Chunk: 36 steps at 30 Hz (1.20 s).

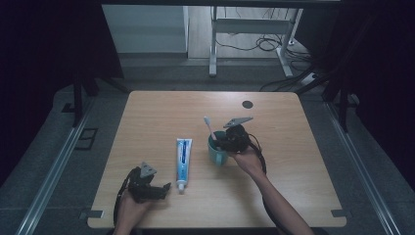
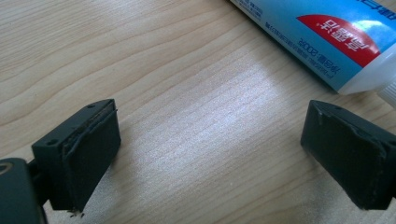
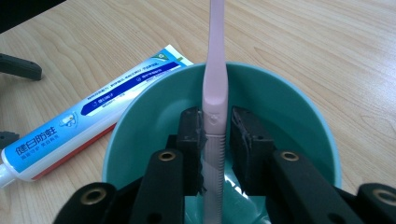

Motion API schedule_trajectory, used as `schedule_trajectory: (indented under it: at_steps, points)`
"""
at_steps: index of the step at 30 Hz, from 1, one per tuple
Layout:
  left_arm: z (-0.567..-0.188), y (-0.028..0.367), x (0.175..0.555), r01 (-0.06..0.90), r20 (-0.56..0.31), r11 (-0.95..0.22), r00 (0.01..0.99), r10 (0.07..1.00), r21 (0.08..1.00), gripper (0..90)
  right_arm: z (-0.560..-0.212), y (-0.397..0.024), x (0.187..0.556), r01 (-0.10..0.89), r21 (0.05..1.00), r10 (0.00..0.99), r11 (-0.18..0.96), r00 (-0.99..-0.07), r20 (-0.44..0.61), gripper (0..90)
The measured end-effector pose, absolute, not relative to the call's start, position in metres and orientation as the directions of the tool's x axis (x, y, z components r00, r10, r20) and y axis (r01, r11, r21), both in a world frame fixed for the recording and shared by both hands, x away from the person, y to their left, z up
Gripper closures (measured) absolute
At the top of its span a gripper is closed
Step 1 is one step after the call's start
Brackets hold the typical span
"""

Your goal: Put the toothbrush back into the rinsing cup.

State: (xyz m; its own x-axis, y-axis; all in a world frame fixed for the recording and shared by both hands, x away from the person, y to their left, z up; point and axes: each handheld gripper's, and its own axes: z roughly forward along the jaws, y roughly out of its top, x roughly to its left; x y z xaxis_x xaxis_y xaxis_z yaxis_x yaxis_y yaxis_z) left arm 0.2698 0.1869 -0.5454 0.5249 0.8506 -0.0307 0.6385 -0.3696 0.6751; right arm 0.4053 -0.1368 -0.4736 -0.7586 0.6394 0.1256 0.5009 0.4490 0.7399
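A pink toothbrush stands tilted in a teal cup right of the table's middle, its bristle head up and to the left. My right gripper reaches into the cup from above. In the right gripper view the handle runs between the pads; the left pad touches it and a thin gap shows at the right pad. A blue and white toothpaste tube lies flat left of the cup, cap toward me. My left gripper rests low near the front edge, open, with bare wood between its jaws and the tube's cap end just beyond them.
A small black round spot marks the tabletop near its far edge. Beyond the table stand white desk legs and loose cables on the floor. Bare wood spreads across the far half and the right side.
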Motion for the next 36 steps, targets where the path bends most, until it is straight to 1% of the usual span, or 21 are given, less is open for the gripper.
schedule_trajectory:
  at_steps: [6, 17, 19, 20, 22, 24, 29, 36]
  points:
    - [-0.545, 0.187, 0.27, 0.638, -0.03, -0.371, 0.526, 0.85, 0.675, 5.0, -0.47, -0.137, 0.403, 0.493, 0.745, 0.634, 0.449, -0.764, 0.123, 69.2]
    - [-0.545, 0.187, 0.27, 0.636, -0.028, -0.373, 0.528, 0.849, 0.675, 5.0, -0.458, -0.142, 0.398, 0.477, 0.746, 0.619, 0.465, -0.777, 0.111, 53.7]
    - [-0.545, 0.187, 0.27, 0.636, -0.028, -0.373, 0.528, 0.849, 0.675, 5.0, -0.455, -0.142, 0.397, 0.478, 0.738, 0.61, 0.476, -0.784, 0.114, 50.9]
    - [-0.545, 0.187, 0.27, 0.636, -0.028, -0.373, 0.528, 0.849, 0.675, 5.0, -0.451, -0.143, 0.395, 0.466, 0.735, 0.604, 0.492, -0.791, 0.097, 50.0]
    - [-0.545, 0.187, 0.27, 0.636, -0.028, -0.372, 0.526, 0.85, 0.676, 5.1, -0.447, -0.145, 0.393, 0.449, 0.739, 0.6, 0.502, -0.796, 0.076, 48.6]
    - [-0.545, 0.186, 0.27, 0.638, -0.027, -0.373, 0.526, 0.85, 0.674, 5.2, -0.444, -0.148, 0.39, 0.458, 0.741, 0.605, 0.491, -0.791, 0.088, 47.3]
    - [-0.545, 0.187, 0.27, 0.635, -0.027, -0.374, 0.528, 0.849, 0.676, 5.6, -0.436, -0.153, 0.381, 0.432, 0.757, 0.598, 0.491, -0.798, 0.068, 45.3]
    - [-0.545, 0.187, 0.27, 0.635, -0.028, -0.373, 0.528, 0.849, 0.676, 5.6, -0.439, -0.164, 0.379, 0.455, 0.753, 0.615, 0.476, -0.784, 0.085, 44.3]
